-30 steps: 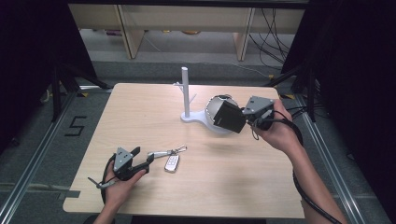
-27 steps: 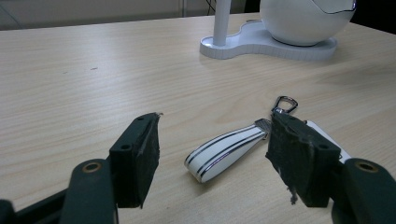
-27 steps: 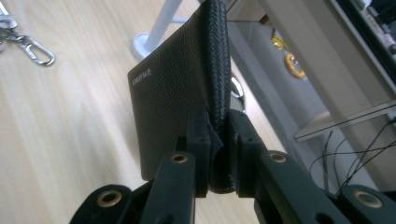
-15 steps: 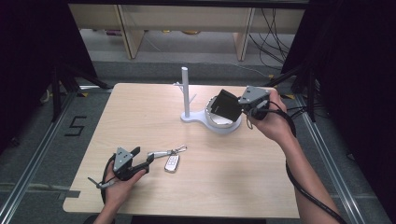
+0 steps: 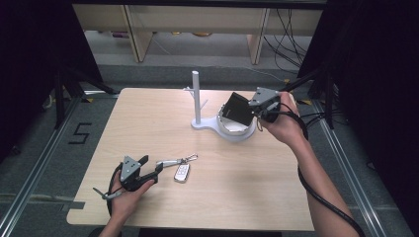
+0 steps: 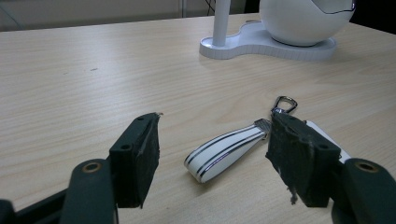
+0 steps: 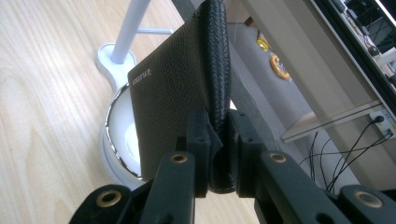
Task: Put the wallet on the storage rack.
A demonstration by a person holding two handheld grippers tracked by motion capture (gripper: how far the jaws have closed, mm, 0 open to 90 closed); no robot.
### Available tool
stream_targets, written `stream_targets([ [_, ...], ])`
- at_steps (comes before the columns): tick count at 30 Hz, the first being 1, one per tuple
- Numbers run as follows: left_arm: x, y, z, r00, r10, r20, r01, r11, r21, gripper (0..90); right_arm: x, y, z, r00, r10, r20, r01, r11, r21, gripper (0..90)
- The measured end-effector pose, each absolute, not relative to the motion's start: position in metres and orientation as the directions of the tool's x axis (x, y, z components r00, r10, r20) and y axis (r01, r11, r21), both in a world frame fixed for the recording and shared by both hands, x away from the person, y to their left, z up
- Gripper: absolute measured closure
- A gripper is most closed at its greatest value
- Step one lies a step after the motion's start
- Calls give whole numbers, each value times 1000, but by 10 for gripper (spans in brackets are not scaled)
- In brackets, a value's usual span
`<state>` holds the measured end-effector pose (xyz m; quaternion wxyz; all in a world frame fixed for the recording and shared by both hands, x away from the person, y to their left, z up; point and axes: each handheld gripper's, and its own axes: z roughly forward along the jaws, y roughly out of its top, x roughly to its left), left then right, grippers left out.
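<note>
Right gripper (image 7: 218, 140), jaws clamped on the spine of a black textured-leather wallet (image 5: 237, 108), holds it tilted above the round bowl of the white stand with an upright post and pegs (image 5: 196, 98). Left gripper (image 6: 212, 156), jaws spread wide, rests on the pale wooden table (image 5: 148, 118) well in front of the stand; between its jaws lies a white key strap with silver trim (image 6: 226, 149), clipped to a white key fob (image 5: 182, 172). Judged state: wallet not yet released into the bowl; keys ungrasped and unhung.

A lab: black-curtained frame (image 5: 64, 84), floor tape number (image 5: 80, 133), loose cables (image 5: 286, 29)
</note>
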<state>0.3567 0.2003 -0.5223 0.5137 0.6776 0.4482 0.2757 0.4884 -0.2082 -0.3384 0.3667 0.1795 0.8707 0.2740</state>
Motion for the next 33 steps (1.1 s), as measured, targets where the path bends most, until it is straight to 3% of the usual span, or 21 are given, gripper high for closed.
stream_targets([
  [33,357,200,-523,450,889,-84,322,-73,944,335,518,-203,-367,-693,531,-488,198,791,579,800],
])
